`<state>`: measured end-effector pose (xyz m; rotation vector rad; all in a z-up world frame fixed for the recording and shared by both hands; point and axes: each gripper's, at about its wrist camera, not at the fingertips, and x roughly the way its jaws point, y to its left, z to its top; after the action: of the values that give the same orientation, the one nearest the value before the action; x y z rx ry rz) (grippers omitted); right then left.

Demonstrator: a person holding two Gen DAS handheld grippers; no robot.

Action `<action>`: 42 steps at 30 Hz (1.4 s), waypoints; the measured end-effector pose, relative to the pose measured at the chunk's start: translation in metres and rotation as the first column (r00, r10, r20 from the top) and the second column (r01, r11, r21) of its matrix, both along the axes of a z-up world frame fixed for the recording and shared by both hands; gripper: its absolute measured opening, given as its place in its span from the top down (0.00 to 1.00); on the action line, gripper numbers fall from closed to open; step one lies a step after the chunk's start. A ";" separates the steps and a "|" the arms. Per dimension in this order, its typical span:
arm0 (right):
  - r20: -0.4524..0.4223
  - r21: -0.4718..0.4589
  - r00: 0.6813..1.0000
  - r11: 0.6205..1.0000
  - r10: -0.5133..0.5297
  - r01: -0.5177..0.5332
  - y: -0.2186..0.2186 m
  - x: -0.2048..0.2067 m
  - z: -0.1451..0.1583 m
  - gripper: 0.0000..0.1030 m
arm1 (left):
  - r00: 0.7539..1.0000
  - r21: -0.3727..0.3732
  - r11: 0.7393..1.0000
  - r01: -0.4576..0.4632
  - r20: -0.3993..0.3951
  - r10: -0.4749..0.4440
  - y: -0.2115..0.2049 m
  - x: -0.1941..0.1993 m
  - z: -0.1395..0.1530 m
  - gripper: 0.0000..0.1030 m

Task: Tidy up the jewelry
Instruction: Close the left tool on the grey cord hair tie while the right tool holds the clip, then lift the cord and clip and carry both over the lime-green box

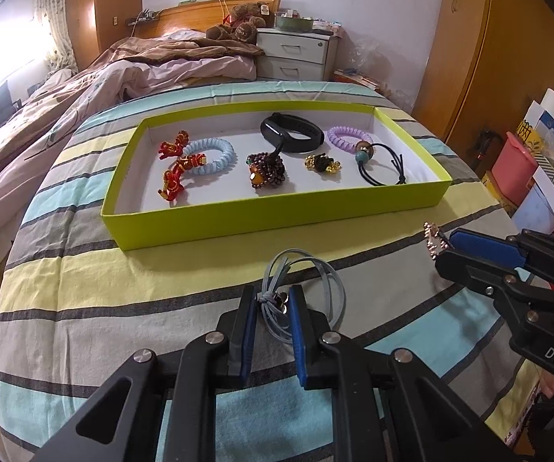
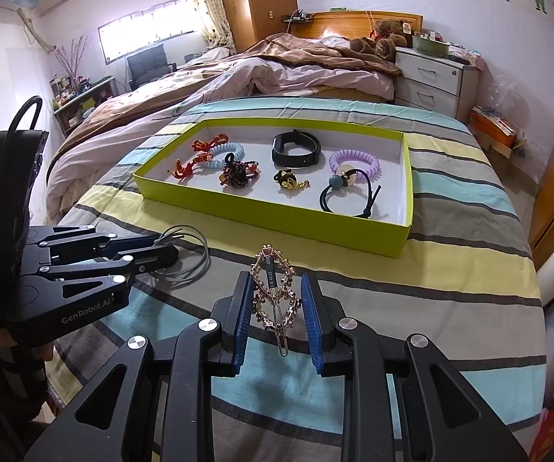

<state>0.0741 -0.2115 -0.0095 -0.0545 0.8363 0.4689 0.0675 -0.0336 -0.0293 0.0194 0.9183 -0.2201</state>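
A lime-green tray on the striped bedspread holds several pieces: a blue coil tie, a red knotted cord, a beaded piece, a black band, a purple coil tie and a black elastic with beads. My left gripper is shut on a grey elastic hair tie lying in front of the tray. My right gripper is shut on a gold jewelled hair clip, held upright just above the bedspread.
The bed's crumpled quilt lies beyond the tray. A white nightstand stands at the back. Boxes and bags are stacked to the right of the bed. A wooden wardrobe lines the right wall.
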 end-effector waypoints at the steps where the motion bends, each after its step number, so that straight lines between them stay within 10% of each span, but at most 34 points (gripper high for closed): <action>1: -0.002 0.000 1.000 1.000 0.001 -0.001 0.000 0.000 0.000 0.74 | 1.000 0.000 1.000 -0.001 0.003 0.001 0.000 -0.001 0.001 0.84; 28: 0.080 0.023 0.994 0.997 -0.077 0.075 -0.015 0.052 0.048 0.74 | 0.993 -0.025 0.999 0.028 0.117 -0.025 0.007 0.035 0.064 0.84; 42: 0.004 -0.049 0.992 0.991 -0.123 0.123 -0.018 0.147 0.018 0.74 | 1.000 -0.057 0.998 -0.008 0.023 0.010 0.006 0.086 0.029 0.84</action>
<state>0.2214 -0.2295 0.0088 -0.0479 0.8452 0.3325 0.1538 -0.0274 -0.0005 -0.0352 0.8885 -0.2373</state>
